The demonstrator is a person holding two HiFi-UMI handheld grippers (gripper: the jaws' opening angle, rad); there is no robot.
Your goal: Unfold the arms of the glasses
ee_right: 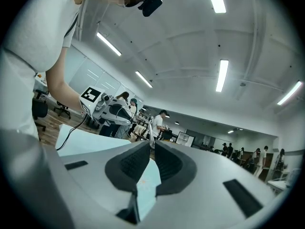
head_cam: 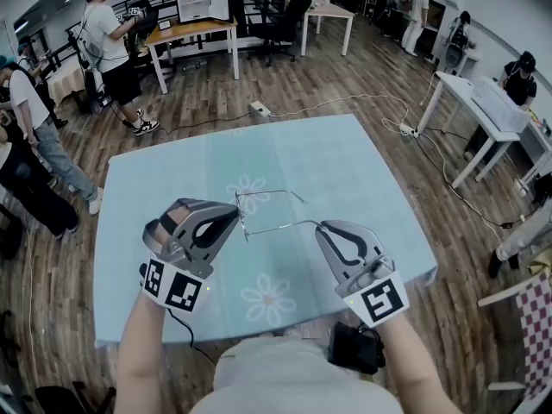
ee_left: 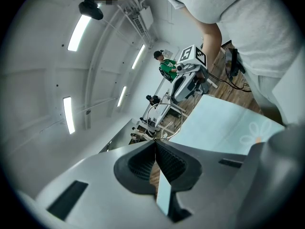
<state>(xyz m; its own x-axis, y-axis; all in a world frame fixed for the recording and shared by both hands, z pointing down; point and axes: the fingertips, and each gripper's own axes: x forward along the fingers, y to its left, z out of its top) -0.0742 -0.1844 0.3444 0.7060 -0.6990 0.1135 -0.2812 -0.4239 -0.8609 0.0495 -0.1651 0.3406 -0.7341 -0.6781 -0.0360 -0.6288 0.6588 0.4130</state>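
Nearest the camera, the glasses (head_cam: 283, 226) are held up off the table (head_cam: 379, 188), between the two grippers. The left gripper (head_cam: 237, 219) is clenched on the front, by the rims (ee_left: 153, 109), with its jaws met at the tips. The right gripper (head_cam: 319, 226) is closed on the end of the near arm (ee_right: 150, 128), which is seen as a thin strip between jaws that are almost together. Both arms are seen to stretch away from the front toward the right gripper, roughly side by side, and the far arm (head_cam: 274, 192) is free. The task is therefore judged nearly or wholly done: no arm is seen folded across the rims. Whether the near arm is swung fully out to its stop cannot be told. What seems left is for that to be confirmed and the glasses to be set down on the table.
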